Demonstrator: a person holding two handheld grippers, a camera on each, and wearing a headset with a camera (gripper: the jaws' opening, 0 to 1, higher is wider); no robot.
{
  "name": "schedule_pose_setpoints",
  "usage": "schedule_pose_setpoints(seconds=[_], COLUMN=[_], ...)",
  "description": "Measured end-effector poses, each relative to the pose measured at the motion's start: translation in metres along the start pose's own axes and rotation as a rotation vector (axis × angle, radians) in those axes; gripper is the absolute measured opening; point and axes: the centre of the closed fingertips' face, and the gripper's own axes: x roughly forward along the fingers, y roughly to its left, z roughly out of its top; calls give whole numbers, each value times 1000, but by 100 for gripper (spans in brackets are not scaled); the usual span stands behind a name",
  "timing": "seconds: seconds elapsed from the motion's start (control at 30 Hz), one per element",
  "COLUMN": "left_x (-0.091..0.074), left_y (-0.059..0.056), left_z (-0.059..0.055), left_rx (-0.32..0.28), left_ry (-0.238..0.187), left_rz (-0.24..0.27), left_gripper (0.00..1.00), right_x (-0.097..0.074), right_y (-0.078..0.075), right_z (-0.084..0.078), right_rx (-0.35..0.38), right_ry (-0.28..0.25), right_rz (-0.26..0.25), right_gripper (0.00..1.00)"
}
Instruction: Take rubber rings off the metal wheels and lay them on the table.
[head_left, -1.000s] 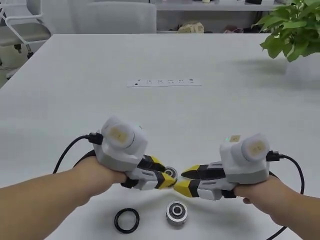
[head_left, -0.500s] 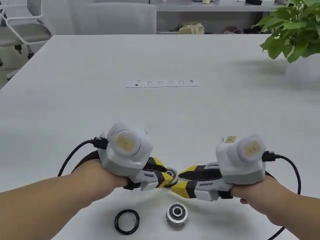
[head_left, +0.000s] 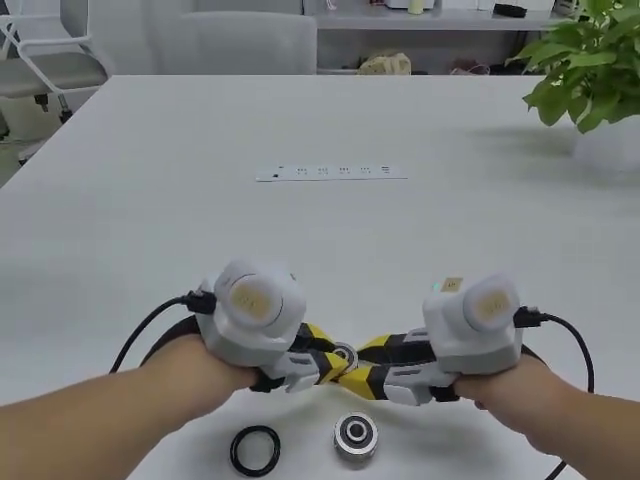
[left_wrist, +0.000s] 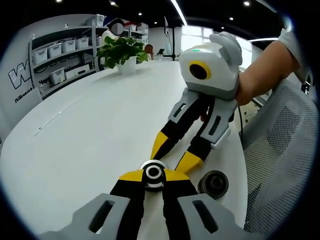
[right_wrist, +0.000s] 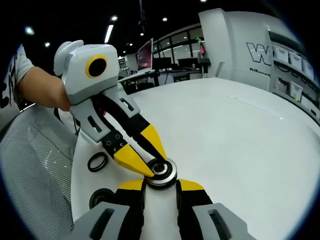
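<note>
Jaws of the left gripper (left_wrist: 153, 176) are clamped on a small metal wheel (right_wrist: 162, 172), their yellow tips pressed to either side of it, holding it just above the white table (head_left: 420, 230). In the right gripper view the wheel's outer edge looks dark.

The right gripper (right_wrist: 161, 186) meets it head-on from the opposite side. Its jaws stand apart with the wheel at their tips. Whether they pinch the wheel or merely flank it cannot be told.

In the head view the two grippers point at each other, tip to tip, near the table's close edge. Each is gripped in a hand, and a black cable (head_left: 150, 325) trails from the rear of the left one.

On the tabletop just nearer the person, almost below the meeting tips, a second wheel (head_left: 355, 438) rests on the surface. To its left, a little apart, a loose black rubber ring (head_left: 255, 448) lies flat.

Farther out, a white power strip (head_left: 330, 172) sits mid-table. A leafy green plant (head_left: 590, 60) stands at the far right corner. An office chair (head_left: 45, 60) waits beyond the far left edge. Shelves of storage bins (left_wrist: 60, 55) line a wall in the left gripper view, and the grey mesh back of a seat (left_wrist: 280, 150) shows beside the person's arm.
</note>
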Motion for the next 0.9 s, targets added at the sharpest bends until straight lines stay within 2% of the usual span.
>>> schedule_pose_setpoints(seconds=[0.43,0.57,0.7,0.9], left_x=[0,0,0,1], left_y=[0,1,2,2], left_z=[0,0,0,0], left_rx=[-18,-21,-18,-19], left_ry=[-1,-2,-1,-2], left_rz=[7,9,16,25], left_gripper=[7,7,7,7], right_x=[-6,-8,-7,-8], right_y=[-2,-6,-5,-12], right_z=[-6,-6,-5,-6], right_rx=[-4,1,11,126], right_ry=[10,11,24,-2], right_rz=[-19,-34,-45,-60], right_gripper=[10,0,0,0])
